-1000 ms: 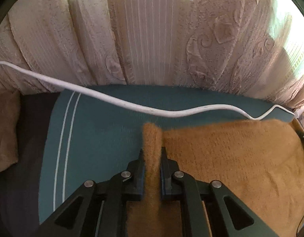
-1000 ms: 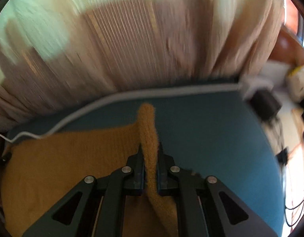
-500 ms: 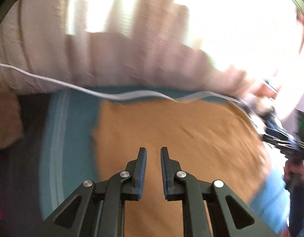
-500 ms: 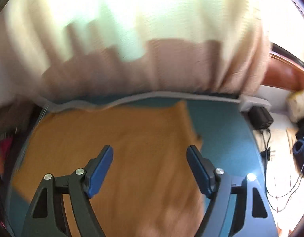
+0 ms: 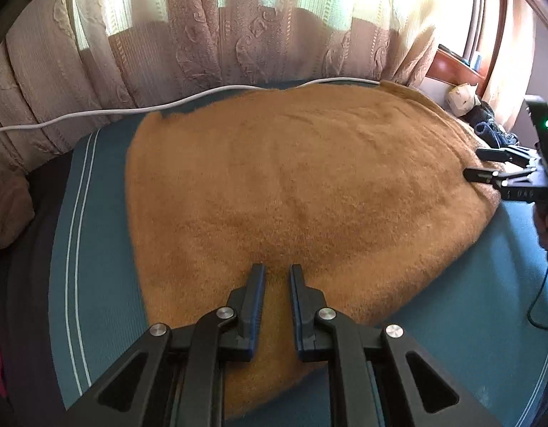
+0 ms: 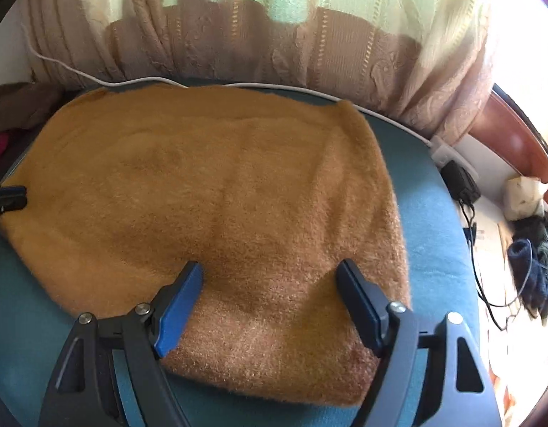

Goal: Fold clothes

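My left gripper (image 5: 276,273) hovers over the near edge of the tan fuzzy garment (image 5: 302,192), jaws narrowly parted and holding nothing. My right gripper (image 6: 270,274) is spread wide above the garment's near right corner, empty too. The garment lies flat on the teal bedspread (image 5: 95,249), just before the curtain (image 5: 209,28).

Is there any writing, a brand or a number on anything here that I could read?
Right gripper: small pale letters on its black body, seen from the left wrist view, too blurred to read.
Garment, bed, curtain, cable: no text.
Nothing else readable.
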